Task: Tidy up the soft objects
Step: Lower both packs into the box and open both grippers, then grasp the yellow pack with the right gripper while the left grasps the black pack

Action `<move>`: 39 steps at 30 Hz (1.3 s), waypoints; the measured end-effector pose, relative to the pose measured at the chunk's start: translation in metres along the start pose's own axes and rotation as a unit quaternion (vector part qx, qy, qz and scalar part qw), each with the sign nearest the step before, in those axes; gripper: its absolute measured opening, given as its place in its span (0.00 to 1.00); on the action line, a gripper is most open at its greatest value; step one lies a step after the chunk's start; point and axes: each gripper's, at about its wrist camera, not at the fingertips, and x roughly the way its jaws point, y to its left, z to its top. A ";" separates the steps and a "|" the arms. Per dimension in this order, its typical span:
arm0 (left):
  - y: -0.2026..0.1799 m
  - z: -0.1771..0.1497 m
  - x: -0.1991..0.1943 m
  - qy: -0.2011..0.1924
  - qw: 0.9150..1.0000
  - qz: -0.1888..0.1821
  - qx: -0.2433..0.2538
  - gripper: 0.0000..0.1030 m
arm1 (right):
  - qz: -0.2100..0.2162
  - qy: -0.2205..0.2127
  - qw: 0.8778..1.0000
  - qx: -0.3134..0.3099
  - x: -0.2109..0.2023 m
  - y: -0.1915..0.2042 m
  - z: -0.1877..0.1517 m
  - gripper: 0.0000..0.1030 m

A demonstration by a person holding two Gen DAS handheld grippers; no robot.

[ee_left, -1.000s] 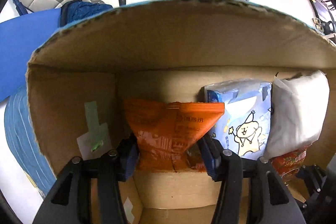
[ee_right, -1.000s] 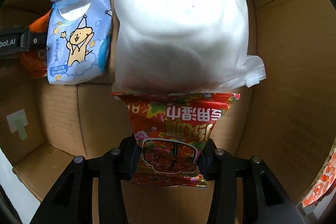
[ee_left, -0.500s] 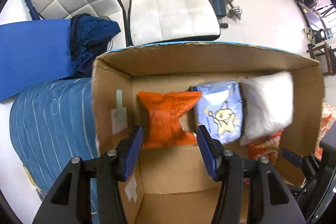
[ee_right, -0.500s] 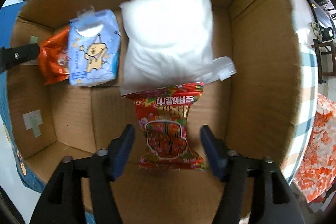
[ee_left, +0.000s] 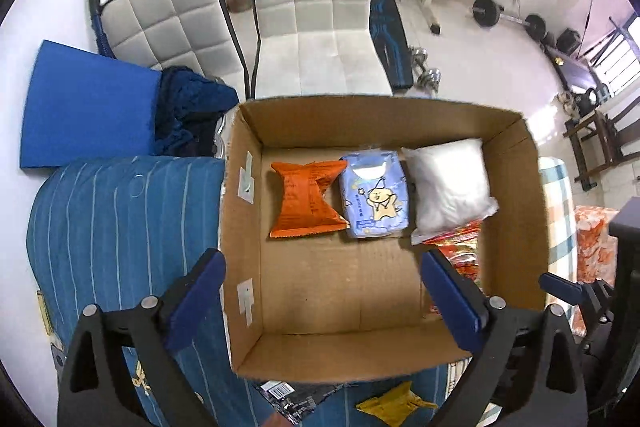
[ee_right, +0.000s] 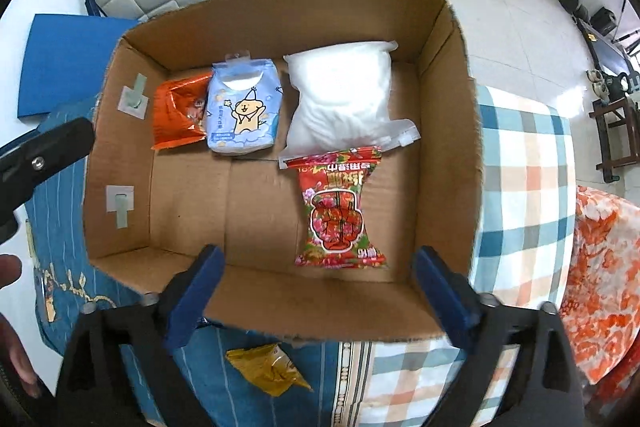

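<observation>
While both grippers hang above the cardboard box (ee_right: 452, 131), each has its jaws spread wide and grasps nothing: the left gripper (ee_left: 324, 291) sits over the box's near left side, the right gripper (ee_right: 316, 287) over its near edge. Inside, along the far wall, an orange packet (ee_left: 306, 201) lies at the left, touching a pale blue tissue pack (ee_left: 374, 197) printed with a cartoon animal, and just beside that rests a white plastic-wrapped pack (ee_left: 448, 187). A red flowered packet (ee_right: 340, 215) lies nearer, its top tucked slightly under the white pack's edge. The box stands on a blue striped cloth (ee_left: 120, 227), with a checked cloth (ee_right: 524, 195) to its right. In front of the box, outside it, a crumpled yellow wrapper (ee_right: 266, 367) lies on the cloth; I think it is a snack bag, though it is too bunched to be sure. White padded chairs (ee_left: 316, 19) stand beyond.
</observation>
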 end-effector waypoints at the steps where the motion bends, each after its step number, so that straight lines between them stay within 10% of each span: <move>1: 0.000 -0.002 -0.004 -0.006 1.000 0.000 -0.001 0.98 | -0.002 -0.006 1.000 0.000 -0.003 0.000 0.000 1.00; 21: -0.004 -0.089 -0.102 -0.112 0.993 0.030 -0.002 0.98 | -0.023 -0.138 0.990 0.011 -0.115 0.004 -0.084 1.00; 39: -0.004 -0.118 -0.130 -0.126 0.991 0.035 -0.010 0.98 | 0.010 -0.142 0.989 0.031 -0.131 0.011 -0.119 1.00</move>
